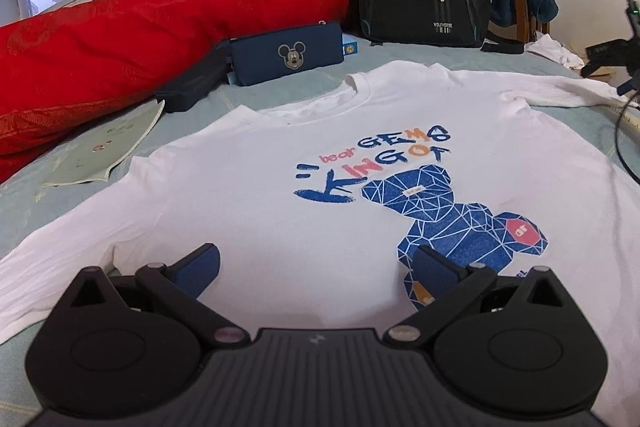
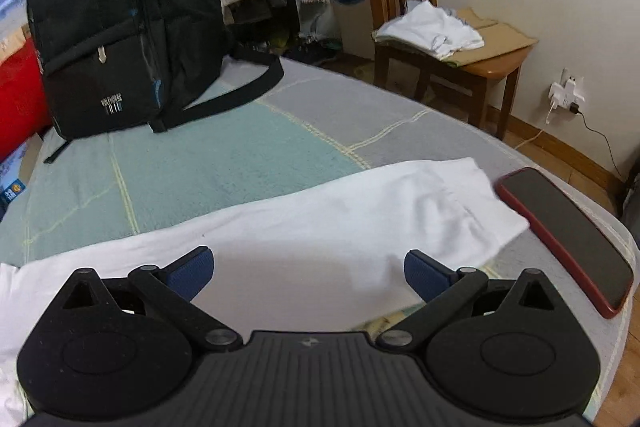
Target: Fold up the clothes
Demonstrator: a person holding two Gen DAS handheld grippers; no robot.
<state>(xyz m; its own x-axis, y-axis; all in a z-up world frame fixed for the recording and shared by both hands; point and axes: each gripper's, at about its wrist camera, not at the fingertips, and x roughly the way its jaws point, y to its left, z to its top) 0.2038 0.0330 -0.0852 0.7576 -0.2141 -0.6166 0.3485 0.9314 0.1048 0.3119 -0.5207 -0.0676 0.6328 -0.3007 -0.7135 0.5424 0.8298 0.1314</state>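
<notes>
Phone (image 2: 568, 239) is touching the sleeve (image 2: 360, 211) you are hovering both wide-open, empty grippers (image 1: 316, 267) (image 2: 308, 273) over, risking a drag.

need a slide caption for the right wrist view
Open right gripper above the white long-sleeve shirt's sleeve on the bed, a red-cased phone just beyond the cuff.

White shirt (image 1: 320, 163) spread flat, left tool (image 1: 316, 267) gaping — empty
</notes>
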